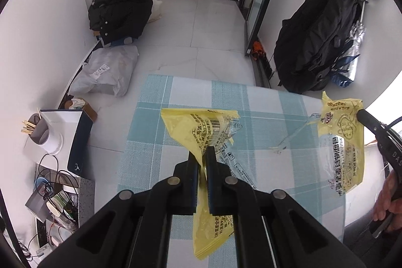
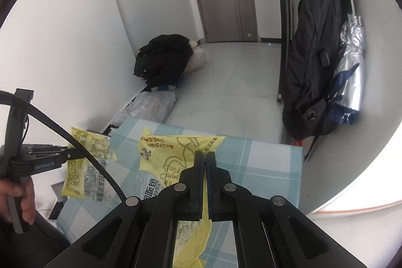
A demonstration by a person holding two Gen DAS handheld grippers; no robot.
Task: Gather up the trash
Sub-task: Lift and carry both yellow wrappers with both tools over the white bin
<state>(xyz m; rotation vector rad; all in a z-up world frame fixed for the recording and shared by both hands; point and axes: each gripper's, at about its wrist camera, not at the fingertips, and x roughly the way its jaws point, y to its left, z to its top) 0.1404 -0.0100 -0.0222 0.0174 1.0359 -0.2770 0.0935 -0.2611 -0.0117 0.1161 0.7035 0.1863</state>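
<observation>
My left gripper (image 1: 204, 151) is shut on a crumpled yellow printed wrapper (image 1: 188, 127), held above the table with the blue and white checked cloth (image 1: 150, 142). My right gripper (image 2: 205, 154) is shut on a second yellow wrapper (image 2: 165, 155), also lifted off the cloth (image 2: 266, 167). In the left wrist view that second wrapper (image 1: 341, 142) hangs at the right from the right gripper (image 1: 360, 114), trailing a clear torn strip. The right wrist view shows the left gripper (image 2: 70, 155) at the left with its wrapper (image 2: 83, 167), and a hand on its handle.
A black jacket (image 1: 120, 11) and a grey plastic parcel (image 1: 105, 72) lie on the tiled floor by the wall. A black backpack (image 1: 316, 42) and a silver umbrella (image 2: 349, 67) hang at the right. Left of the table stand a white cup (image 1: 45, 135), a dark box (image 1: 80, 142) and cables.
</observation>
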